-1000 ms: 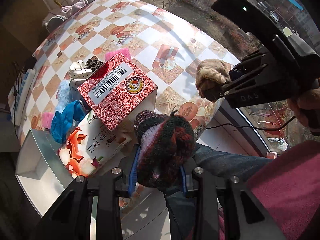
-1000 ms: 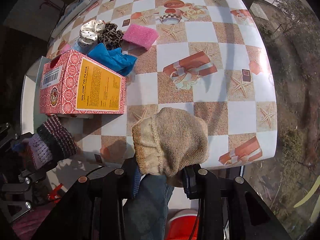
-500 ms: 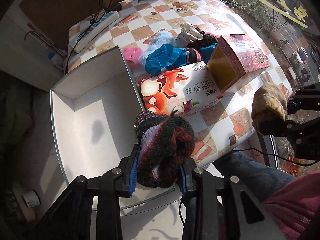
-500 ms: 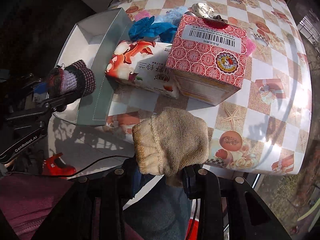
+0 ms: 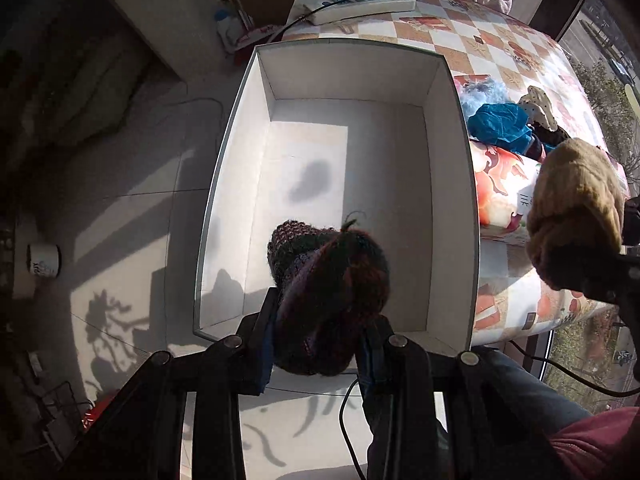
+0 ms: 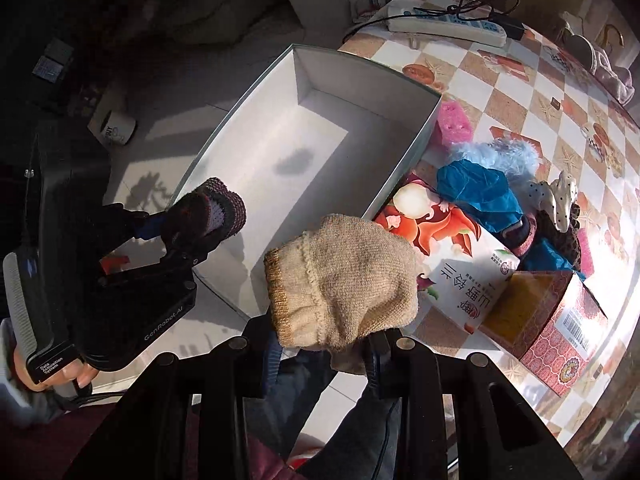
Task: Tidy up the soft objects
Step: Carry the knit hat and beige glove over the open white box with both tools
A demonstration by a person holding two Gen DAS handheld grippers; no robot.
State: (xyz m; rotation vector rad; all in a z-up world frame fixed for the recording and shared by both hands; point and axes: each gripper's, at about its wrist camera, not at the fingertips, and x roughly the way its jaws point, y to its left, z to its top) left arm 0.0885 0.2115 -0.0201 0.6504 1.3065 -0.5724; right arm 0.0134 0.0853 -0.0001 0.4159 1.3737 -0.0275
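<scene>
two knitted bundles hovering at the empty white box

left wrist view: the left gripper point(image 5: 320, 340) is pointing down over the large white open cardboard box point(image 5: 454, 184), its fingers clamping a dark red-and-purple knitted bundle point(image 5: 328, 296) at 6 o'clock. nothing is lying inside the box, only a shadow on its floor. at 3 o'clock the right gripper is carrying a tan knitted bundle point(image 5: 576, 212) above the checkered tablecloth point(image 5: 500, 44).

right wrist view: the right gripper point(image 6: 324, 356) is squeezing the tan knitted bundle point(image 6: 340, 280) at centre, just beside the box's near right wall. the dark bundle is showing at 9 o'clock over the box's near end.

progress, as i judge it: sorting is barely beginning, with no soft item dropped in yet. two bundles are being held, one per gripper. still waiting on the table at 2 to 3 o'clock are a blue crinkled cloth point(image 6: 480, 192), a pale blue fluffy piece point(image 6: 500, 152), a pink fuzzy piece point(image 6: 454, 124) and a spotted cream fabric piece point(image 6: 560, 200); darker pieces beside them are too tangled to count. two printed cartons are lying there too.
</scene>
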